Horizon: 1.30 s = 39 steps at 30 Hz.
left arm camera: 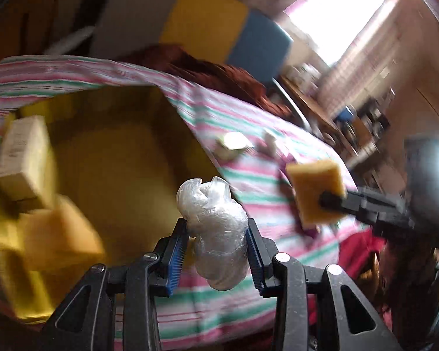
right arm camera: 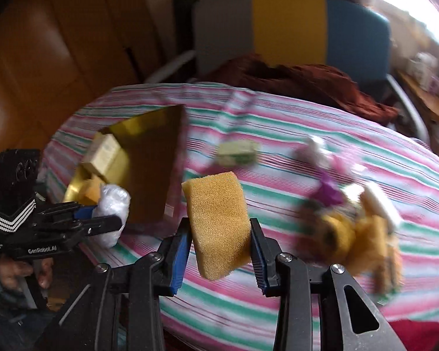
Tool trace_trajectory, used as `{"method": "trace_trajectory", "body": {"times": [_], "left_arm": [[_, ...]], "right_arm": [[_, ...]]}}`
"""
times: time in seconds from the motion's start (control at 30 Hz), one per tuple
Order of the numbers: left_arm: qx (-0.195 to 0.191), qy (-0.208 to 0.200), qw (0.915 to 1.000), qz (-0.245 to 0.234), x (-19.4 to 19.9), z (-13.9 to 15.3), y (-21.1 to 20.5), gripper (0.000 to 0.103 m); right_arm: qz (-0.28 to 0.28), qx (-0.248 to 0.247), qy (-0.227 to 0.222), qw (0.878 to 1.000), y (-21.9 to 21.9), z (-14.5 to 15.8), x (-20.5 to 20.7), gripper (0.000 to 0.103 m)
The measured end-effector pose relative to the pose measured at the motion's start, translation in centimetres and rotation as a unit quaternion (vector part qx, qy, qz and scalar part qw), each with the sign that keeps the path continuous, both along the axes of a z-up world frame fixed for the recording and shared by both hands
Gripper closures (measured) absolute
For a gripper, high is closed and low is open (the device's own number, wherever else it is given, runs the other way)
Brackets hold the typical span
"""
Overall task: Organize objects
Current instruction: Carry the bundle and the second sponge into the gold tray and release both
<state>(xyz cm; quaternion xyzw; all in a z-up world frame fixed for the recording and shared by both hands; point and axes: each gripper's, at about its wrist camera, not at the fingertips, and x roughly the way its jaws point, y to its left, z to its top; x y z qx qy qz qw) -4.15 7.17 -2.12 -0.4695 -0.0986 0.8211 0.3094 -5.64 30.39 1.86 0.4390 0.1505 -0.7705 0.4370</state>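
Observation:
My left gripper (left arm camera: pixel 217 228) is shut on a crumpled clear plastic wad (left arm camera: pixel 215 234) and holds it beside the open gold box (left arm camera: pixel 123 158). The box holds a cream carton (left arm camera: pixel 25 158) and a yellow sponge (left arm camera: pixel 58 231). My right gripper (right arm camera: pixel 219 228) is shut on a yellow sponge block (right arm camera: pixel 219 222) above the striped cloth (right arm camera: pixel 322 134). The right gripper with its sponge shows in the left wrist view (left arm camera: pixel 322 200). The left gripper with the wad shows in the right wrist view (right arm camera: pixel 118 220), next to the gold box (right arm camera: pixel 149 161).
On the striped cloth lie a small pale green box (right arm camera: pixel 238 152), a blurred heap of yellow, purple and white items (right arm camera: pixel 351 213) and a small white item (left arm camera: pixel 270 140). A brown cloth (right arm camera: pixel 307 82) and a grey, yellow and blue chair (right arm camera: pixel 289 26) stand behind.

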Motion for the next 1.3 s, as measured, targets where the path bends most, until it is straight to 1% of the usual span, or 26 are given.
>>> {"method": "trace_trajectory", "body": {"times": [0.1, 0.27, 0.4, 0.47, 0.5, 0.57, 0.6, 0.63, 0.7, 0.83, 0.93, 1.0, 1.07, 1.17, 1.3], "left_arm": [[0.006, 0.013, 0.9991, 0.041, -1.3, 0.9, -3.1, 0.065], [-0.008, 0.034, 0.9961, 0.081, -2.7, 2.1, -7.0, 0.065], [-0.018, 0.045, 0.9944, 0.094, -4.3, 2.3, -8.1, 0.064], [-0.014, 0.045, 0.9942, 0.096, -5.1, 2.4, -8.3, 0.064], [-0.011, 0.045, 0.994, 0.099, -5.7, 2.5, -8.3, 0.061], [-0.004, 0.037, 0.9936, 0.107, -6.5, 2.4, -8.6, 0.05], [0.001, 0.027, 0.9938, 0.108, -7.1, 2.2, -8.6, 0.048], [0.001, 0.021, 0.9934, 0.113, -7.5, 1.9, -8.7, 0.048], [-0.008, 0.018, 0.992, 0.124, -7.9, 1.6, -8.9, 0.047], [-0.005, 0.013, 0.9898, 0.142, -7.6, 1.2, -9.8, 0.046], [-0.02, 0.023, 0.9873, 0.156, -6.7, 1.3, -10.1, 0.046], [-0.03, 0.028, 0.9861, 0.161, -5.9, 1.2, -10.0, 0.046], [-0.051, 0.041, 0.9833, 0.17, -5.1, 1.1, -9.8, 0.046], [-0.079, 0.057, 0.9779, 0.185, -3.7, 1.1, -9.1, 0.046], [-0.125, 0.085, 0.9661, 0.21, -2.1, 1.3, -8.2, 0.046]], "right_arm": [[0.034, -0.01, -0.018, 0.999, -4.0, -0.8, 1.5, 0.065], [0.096, -0.004, -0.035, 0.995, -10.2, -3.1, 4.7, 0.064], [0.123, 0.014, -0.047, 0.991, -14.1, -5.2, 6.9, 0.062], [0.142, 0.018, -0.058, 0.988, -15.7, -6.1, 8.2, 0.062], [0.157, 0.015, -0.069, 0.985, -16.4, -6.5, 9.0, 0.061], [0.192, 0.006, -0.092, 0.977, -17.2, -7.1, 10.5, 0.049], [0.205, 0.001, -0.102, 0.973, -17.3, -7.3, 11.1, 0.035], [0.219, -0.008, -0.115, 0.969, -17.5, -7.5, 11.6, 0.025], [0.227, -0.013, -0.121, 0.966, -17.3, -7.7, 12.1, 0.022], [0.21, -0.026, -0.123, 0.97, -16.4, -7.4, 11.4, 0.016], [0.191, -0.042, -0.122, 0.973, -15.3, -6.7, 10.5, 0.013], [0.179, -0.048, -0.115, 0.976, -14.8, -6.4, 10.0, 0.012], [0.165, -0.049, -0.095, 0.981, -14.2, -6.0, 9.9, 0.011], [0.143, -0.044, -0.046, 0.988, -12.9, -5.2, 10.3, 0.01], [0.115, -0.039, 0.021, 0.992, -12.3, -4.5, 10.5, 0.002]]}}
